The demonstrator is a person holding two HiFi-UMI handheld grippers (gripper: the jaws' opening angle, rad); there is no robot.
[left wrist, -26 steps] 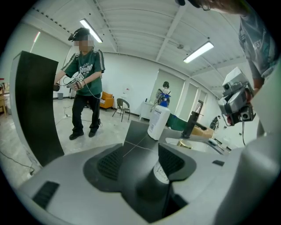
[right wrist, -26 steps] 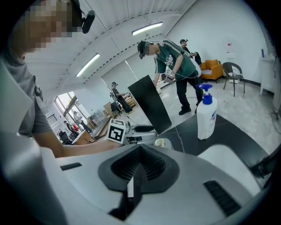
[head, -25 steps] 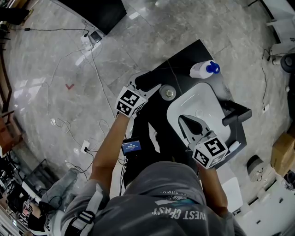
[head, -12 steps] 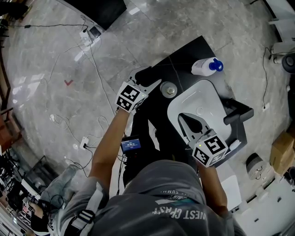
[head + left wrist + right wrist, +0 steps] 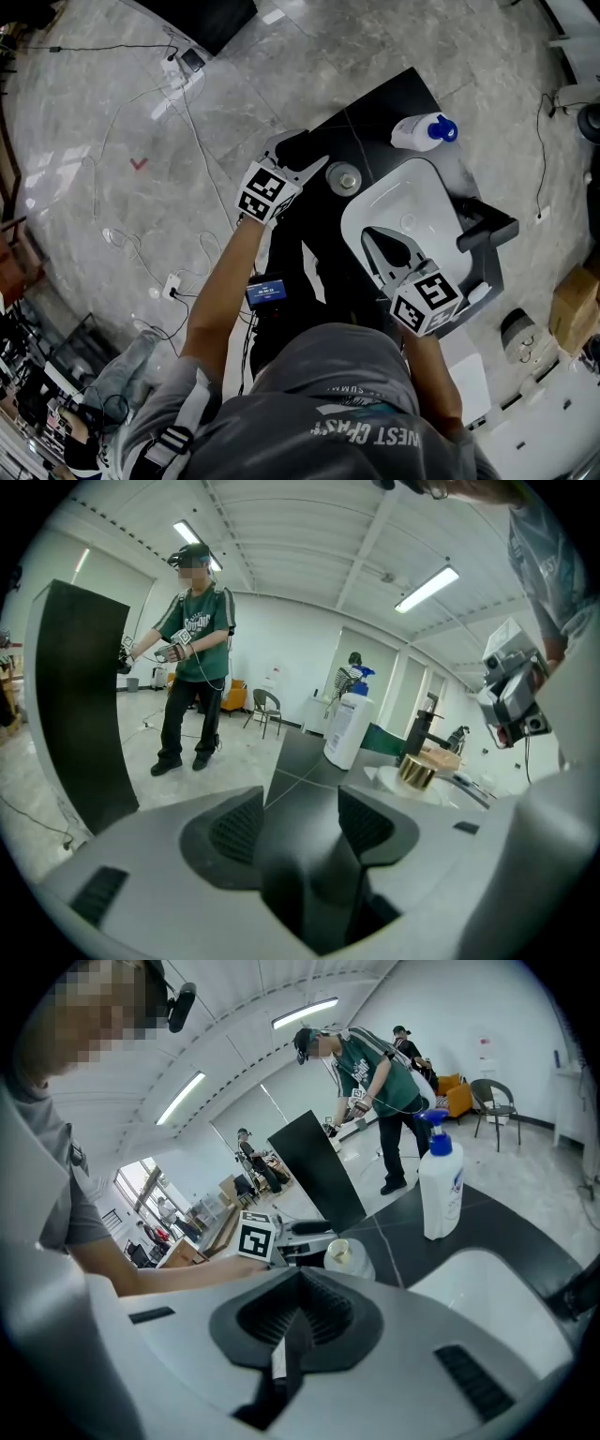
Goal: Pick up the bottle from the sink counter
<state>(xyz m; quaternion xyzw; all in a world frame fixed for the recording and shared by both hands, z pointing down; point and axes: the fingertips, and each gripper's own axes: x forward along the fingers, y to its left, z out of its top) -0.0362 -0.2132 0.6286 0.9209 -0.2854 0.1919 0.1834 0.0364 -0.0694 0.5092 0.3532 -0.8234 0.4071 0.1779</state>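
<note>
Black counter (image 5: 370,122) carried everything. At its left edge the left gripper (image 5: 307,161) hovered with its jaws spread and nothing between them. Over the white basin (image 5: 424,192) the right gripper (image 5: 375,239) had its jaws pressed together, empty. The white bottle (image 5: 417,133), with its blue pump, stood upright at the counter's far corner, just behind the basin and well apart from both grippers. It looked like smooth plastic, probably light to middling with liquid inside, slippery and slightly yielding. The body below the shoulder seemed the place to clamp, not the pump, which could sink or turn.
</note>
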